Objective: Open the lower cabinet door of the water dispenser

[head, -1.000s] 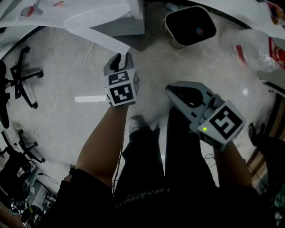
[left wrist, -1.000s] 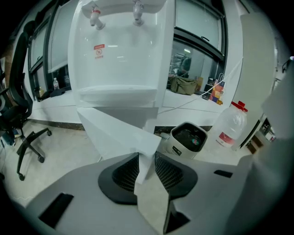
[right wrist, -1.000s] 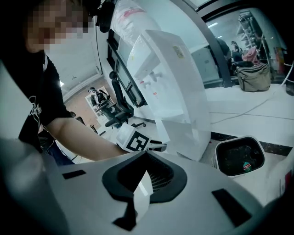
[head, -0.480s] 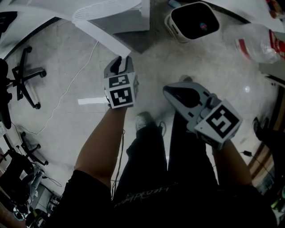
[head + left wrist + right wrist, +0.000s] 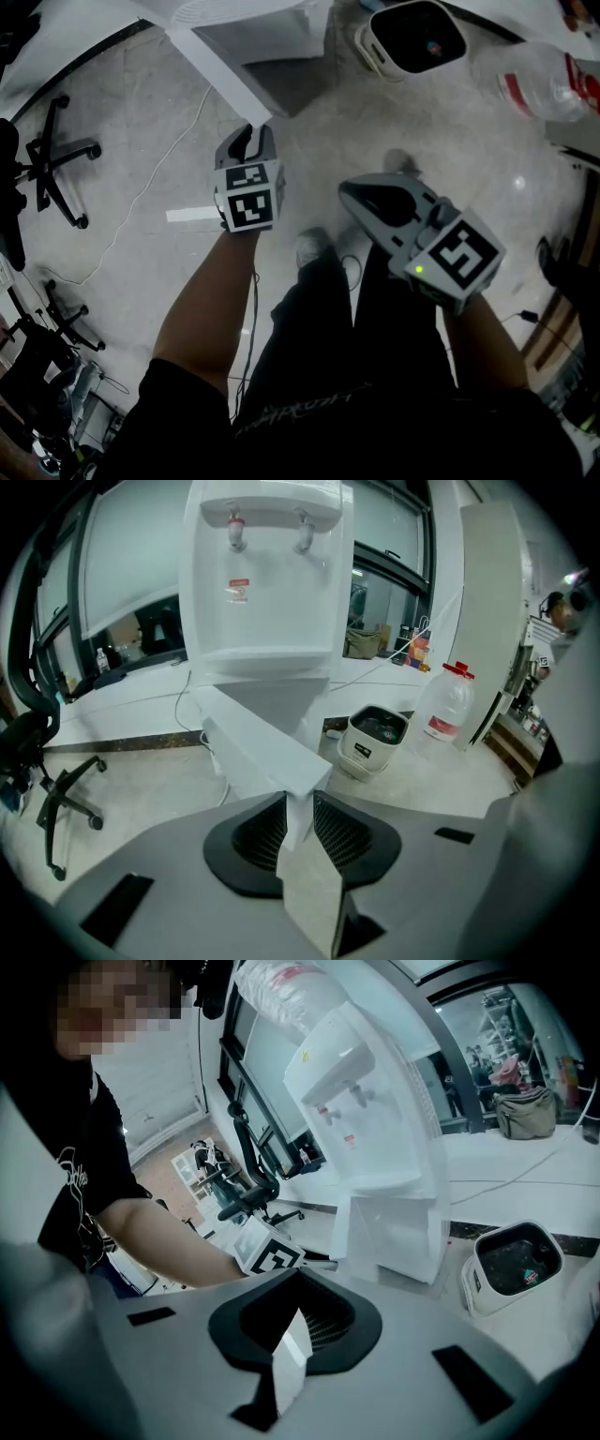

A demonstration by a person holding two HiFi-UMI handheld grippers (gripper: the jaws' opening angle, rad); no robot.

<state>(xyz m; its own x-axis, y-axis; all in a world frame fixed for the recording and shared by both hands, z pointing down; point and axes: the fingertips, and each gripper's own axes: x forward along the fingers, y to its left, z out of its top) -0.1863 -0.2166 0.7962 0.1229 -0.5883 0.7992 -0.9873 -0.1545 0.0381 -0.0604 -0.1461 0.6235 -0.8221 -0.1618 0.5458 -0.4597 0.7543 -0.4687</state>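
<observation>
The water dispenser point(image 5: 267, 574) stands at twelve o'clock in the left gripper view. Its lower cabinet door point(image 5: 262, 752) is already swung well out from the body and runs down toward six o'clock. The left gripper point(image 5: 251, 133) has the door's free edge between its ribbed pads, and its jaws are closing on that thin panel. The right gripper point(image 5: 349, 192) hangs at about three o'clock of the left one in the head view, jaws together on nothing and well apart from the door. The door looks most of the way open, so the step in hand is finishing the swing. To do that well, the hand should travel on the arc round the hinge rather than pull straight back, since a straight pull would drag the slim edge out of the pads. The wrist should turn with the panel so the pads stay flat on it. The small white bin point(image 5: 373, 742), at about four o'clock of the cabinet, seems clear of the door's path.
</observation>
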